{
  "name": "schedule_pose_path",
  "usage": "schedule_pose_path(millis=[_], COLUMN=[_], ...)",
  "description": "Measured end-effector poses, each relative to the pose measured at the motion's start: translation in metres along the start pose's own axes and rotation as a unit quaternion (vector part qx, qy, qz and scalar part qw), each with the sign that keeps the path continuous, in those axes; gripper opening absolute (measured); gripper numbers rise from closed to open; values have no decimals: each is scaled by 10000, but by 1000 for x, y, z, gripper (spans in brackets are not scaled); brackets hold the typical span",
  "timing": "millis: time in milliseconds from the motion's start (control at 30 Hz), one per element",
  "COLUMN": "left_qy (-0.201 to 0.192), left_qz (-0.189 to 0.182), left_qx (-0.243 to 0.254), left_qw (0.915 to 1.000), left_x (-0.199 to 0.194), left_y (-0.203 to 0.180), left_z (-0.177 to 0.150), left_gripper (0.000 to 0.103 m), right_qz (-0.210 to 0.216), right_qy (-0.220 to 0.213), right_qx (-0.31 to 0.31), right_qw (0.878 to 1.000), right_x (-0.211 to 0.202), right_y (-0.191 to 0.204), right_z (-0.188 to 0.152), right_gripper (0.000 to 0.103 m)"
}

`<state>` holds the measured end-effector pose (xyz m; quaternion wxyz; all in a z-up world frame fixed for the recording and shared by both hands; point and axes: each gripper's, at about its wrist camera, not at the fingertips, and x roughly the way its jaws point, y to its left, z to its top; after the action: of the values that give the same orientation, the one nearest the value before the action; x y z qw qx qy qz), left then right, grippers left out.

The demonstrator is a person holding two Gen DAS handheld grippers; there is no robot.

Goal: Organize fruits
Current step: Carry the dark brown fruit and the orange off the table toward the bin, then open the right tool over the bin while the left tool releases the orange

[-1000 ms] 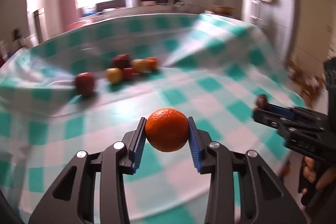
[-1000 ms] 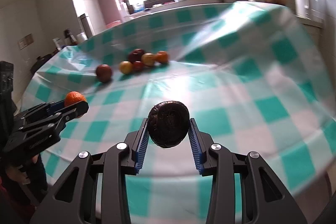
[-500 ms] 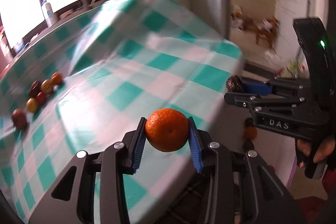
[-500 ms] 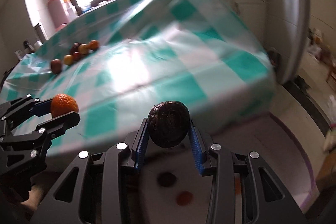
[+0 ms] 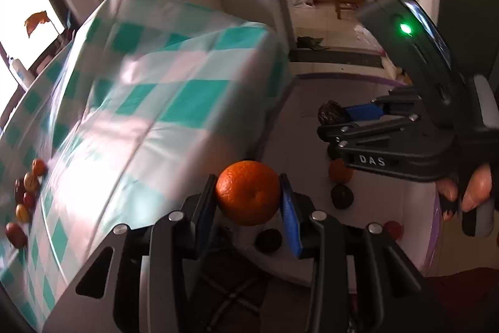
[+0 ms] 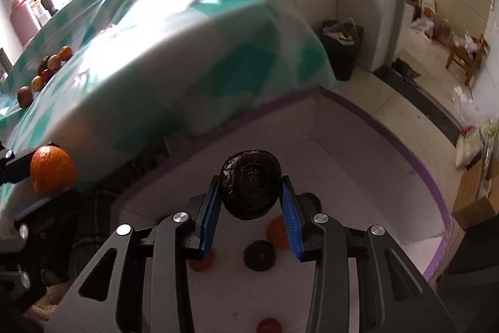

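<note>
Left gripper (image 5: 248, 198) clamped across orange (image 5: 248, 192), right gripper (image 6: 249, 202) across dark wrinkled fruit (image 6: 249, 183) (probably light, thin-shelled), both above white box (image 6: 358, 152); round, firm, grip mid-girth.

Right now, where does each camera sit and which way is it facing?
Left wrist: on the left tool, aimed down past the table edge at the white bin; its fingers clamp an orange.
Right wrist: on the right tool, looking down into the bin; it clamps a dark fruit.
Shared: each shows the other tool, the checked tablecloth.
</note>
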<state>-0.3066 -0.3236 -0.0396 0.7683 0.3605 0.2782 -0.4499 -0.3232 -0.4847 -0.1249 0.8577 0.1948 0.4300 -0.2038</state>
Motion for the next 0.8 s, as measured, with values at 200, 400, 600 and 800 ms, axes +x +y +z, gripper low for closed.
schedule_pose_path(millis=[200, 400, 600, 800], left_qy=[236, 530, 779, 988], left_qz=[-236, -368, -467, -662], left_qx=[569, 885, 910, 899], left_qw=[9978, 9940, 9917, 9888], left_x=[30, 61, 85, 106], left_y=[-40, -60, -62, -70], left_z=[-1, -10, -16, -18], left_gripper=[39, 39, 39, 39], right_qz=[-189, -368, -437, -656], right_qy=[160, 492, 762, 1220], right_qx=[294, 535, 533, 454], right_qw=[9993, 9967, 9947, 9893], right_x=[10, 32, 48, 66], right_y=[-31, -46, -47, -45], right_z=[-14, -29, -32, -34], right_gripper=[38, 38, 38, 38])
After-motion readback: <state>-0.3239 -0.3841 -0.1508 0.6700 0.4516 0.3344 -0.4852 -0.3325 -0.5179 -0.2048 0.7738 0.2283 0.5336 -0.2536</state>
